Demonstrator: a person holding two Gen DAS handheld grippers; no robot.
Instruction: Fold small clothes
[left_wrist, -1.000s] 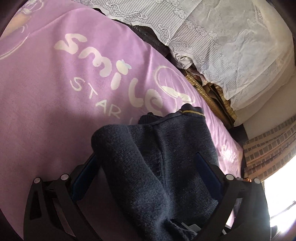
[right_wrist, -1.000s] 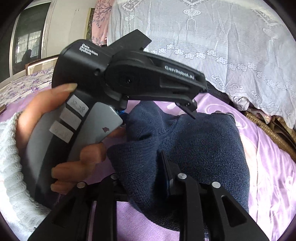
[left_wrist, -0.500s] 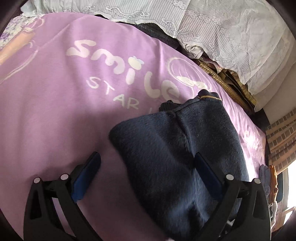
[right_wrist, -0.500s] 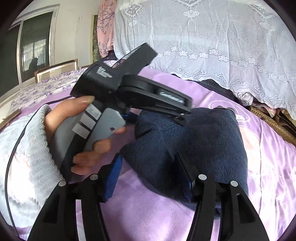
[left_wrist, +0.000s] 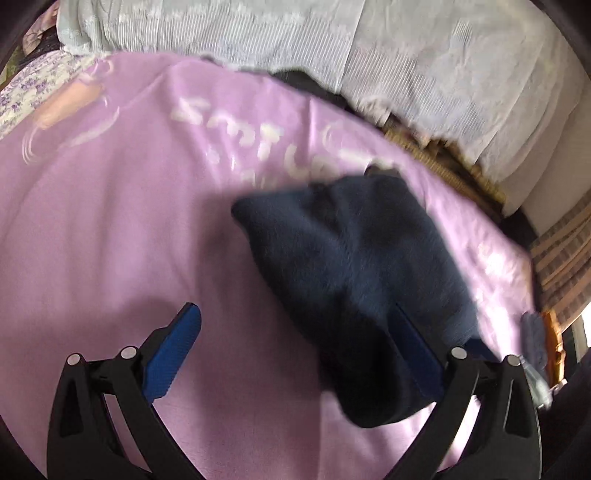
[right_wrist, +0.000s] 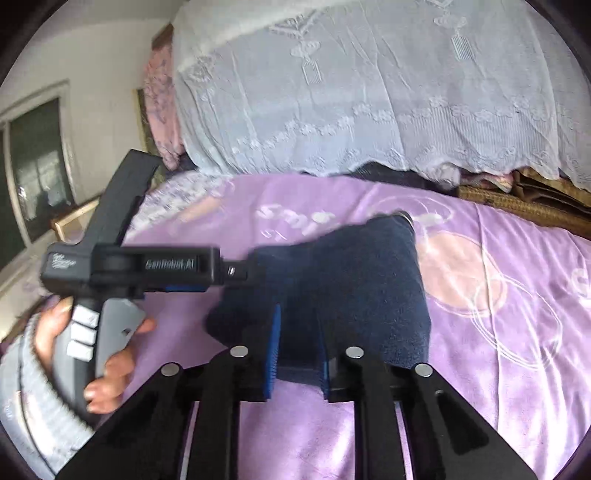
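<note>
A dark navy knitted garment (left_wrist: 354, 273) lies folded on the purple bedspread (left_wrist: 110, 240). It also shows in the right wrist view (right_wrist: 340, 280). My left gripper (left_wrist: 295, 332) is open and empty, its blue pads wide apart, with the right pad beside the garment's near end. In the right wrist view the left gripper's black body (right_wrist: 147, 266) is held at the garment's left edge. My right gripper (right_wrist: 297, 347) has its jaws narrowed onto the garment's near edge, with cloth between the pads.
A white lace cover (right_wrist: 369, 92) drapes over bedding at the back of the bed. A woven mat edge (right_wrist: 517, 206) lies at the back right. A window (right_wrist: 33, 166) is at the far left. Small items (left_wrist: 535, 343) sit beyond the bed's right edge.
My left gripper has let go of the garment and pulled back, open. The garment dropped flat onto the bedspread. My right gripper has narrowed on the garment's near edge.
</note>
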